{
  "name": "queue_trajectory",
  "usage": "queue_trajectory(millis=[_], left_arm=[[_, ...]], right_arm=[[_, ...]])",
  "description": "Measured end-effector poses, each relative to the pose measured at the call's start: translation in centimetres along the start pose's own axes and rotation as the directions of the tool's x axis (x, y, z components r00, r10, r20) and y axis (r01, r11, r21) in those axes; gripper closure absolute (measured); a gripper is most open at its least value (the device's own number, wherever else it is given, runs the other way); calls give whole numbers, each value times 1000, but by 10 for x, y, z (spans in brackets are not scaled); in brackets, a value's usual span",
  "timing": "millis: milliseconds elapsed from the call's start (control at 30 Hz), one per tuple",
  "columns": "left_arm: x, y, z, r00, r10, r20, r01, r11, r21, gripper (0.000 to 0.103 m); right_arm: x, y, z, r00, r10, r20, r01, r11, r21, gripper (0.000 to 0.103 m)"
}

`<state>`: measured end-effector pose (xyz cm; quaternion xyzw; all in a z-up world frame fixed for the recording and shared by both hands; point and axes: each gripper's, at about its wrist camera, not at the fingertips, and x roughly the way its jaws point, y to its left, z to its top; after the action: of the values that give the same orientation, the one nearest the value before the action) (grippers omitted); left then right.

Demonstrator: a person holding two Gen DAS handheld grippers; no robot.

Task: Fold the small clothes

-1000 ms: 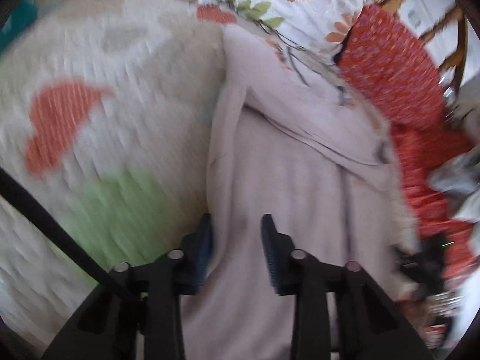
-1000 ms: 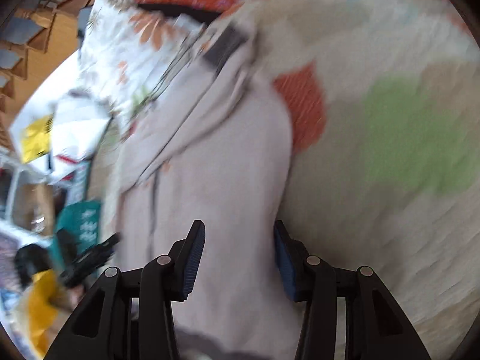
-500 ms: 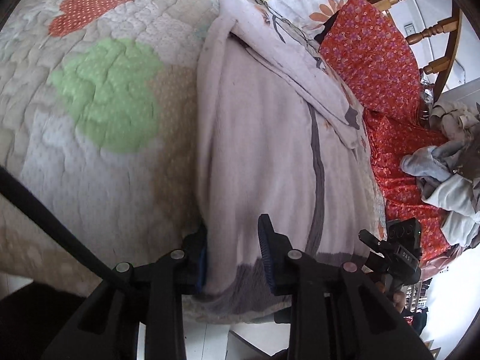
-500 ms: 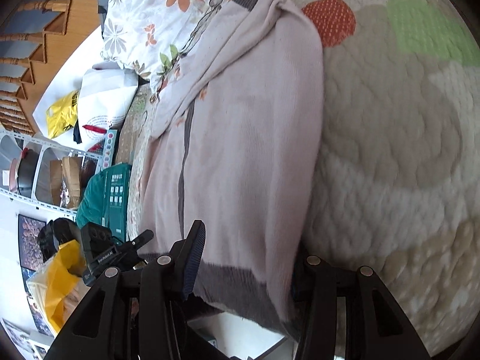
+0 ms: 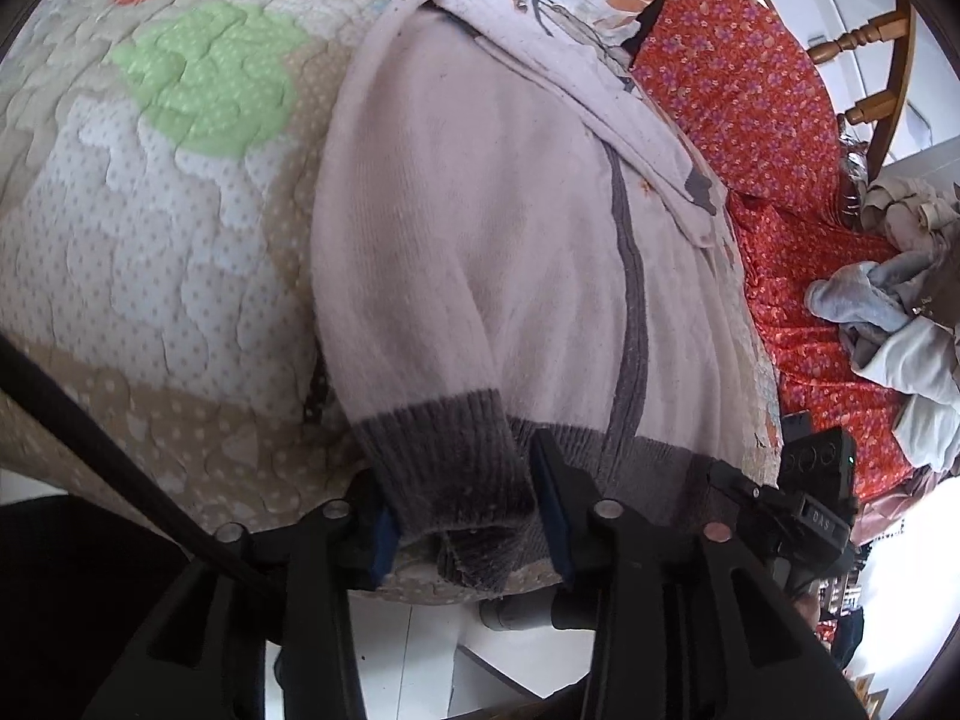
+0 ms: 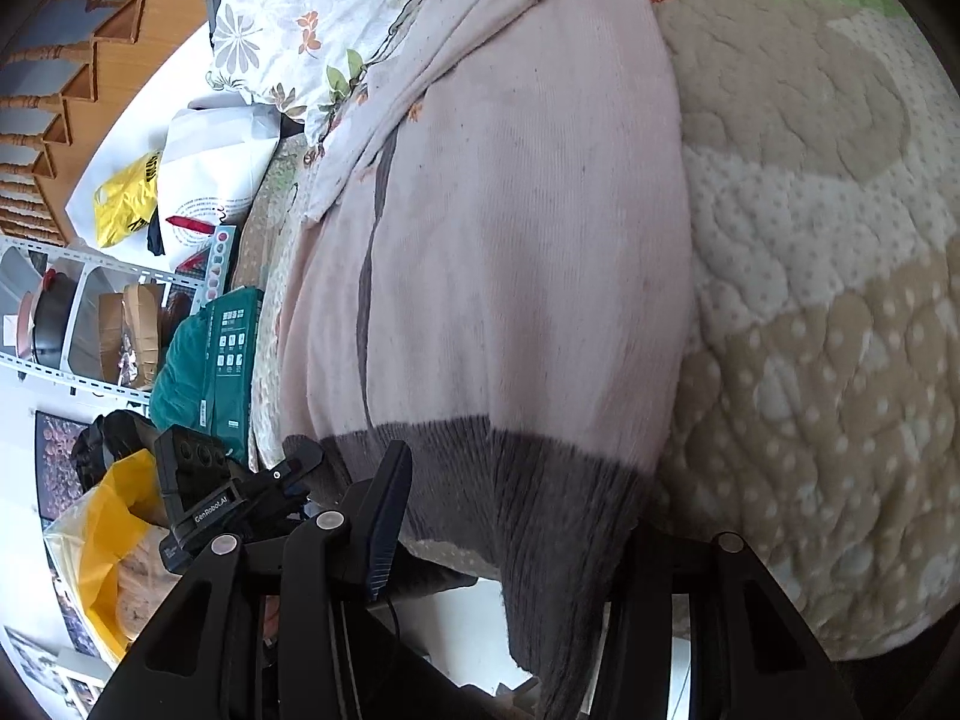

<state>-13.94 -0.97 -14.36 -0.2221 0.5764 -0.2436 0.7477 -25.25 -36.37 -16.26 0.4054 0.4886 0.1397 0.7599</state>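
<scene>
On quilted bedspread (image 5: 150,276), ribbed-hem knit cardigan (image 5: 480,228).
</scene>
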Motion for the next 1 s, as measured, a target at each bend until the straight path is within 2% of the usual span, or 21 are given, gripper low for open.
queue_trajectory(millis=[100,133,167,233,333,400,467,567,633,733,867,1000], left_arm=[[-1,0,-2,1000,17,14,-17,1000,-3,64],[-2,0,-1,999,34,24,-34,999,-6,71],[-4,0,1,998,57,35,-57,998,-10,85],[-13,2,7,994,87,71,-86,996,-20,89],[-46,-2,18,981,82,177,-80,997,-18,90],[-68,-6,18,974,49,219,-49,999,-6,91],[-85,-8,11,971,30,236,-36,999,19,91],[-101,-9,-9,966,50,254,-72,994,78,91],[-107,-8,-26,968,21,250,-45,995,91,91],[-102,-2,-37,974,27,225,-44,997,70,91],[-95,11,-12,977,17,211,-19,1000,10,91],[-101,1,47,957,17,290,-21,1000,12,91]], right_arm=[[3,3,-5,1000,-27,3,27,1000,-13,55],[3,3,-6,999,-44,9,45,999,-20,60],[3,5,-7,996,-83,16,84,996,-33,73],[3,6,-4,991,-136,19,137,989,-54,92],[-8,8,0,992,-118,40,120,991,-64,94],[-20,15,-2,995,-85,56,89,993,-79,95],[-35,20,-9,998,-28,55,32,996,-80,95],[-54,27,-28,999,-10,37,14,994,-105,96],[-62,27,-41,1000,6,16,-4,995,-105,96],[-63,27,-47,1000,-28,-1,28,993,-117,96],[-65,44,-25,999,-33,13,35,990,-140,96],[-71,84,15,995,-59,79,76,969,-236,96]])
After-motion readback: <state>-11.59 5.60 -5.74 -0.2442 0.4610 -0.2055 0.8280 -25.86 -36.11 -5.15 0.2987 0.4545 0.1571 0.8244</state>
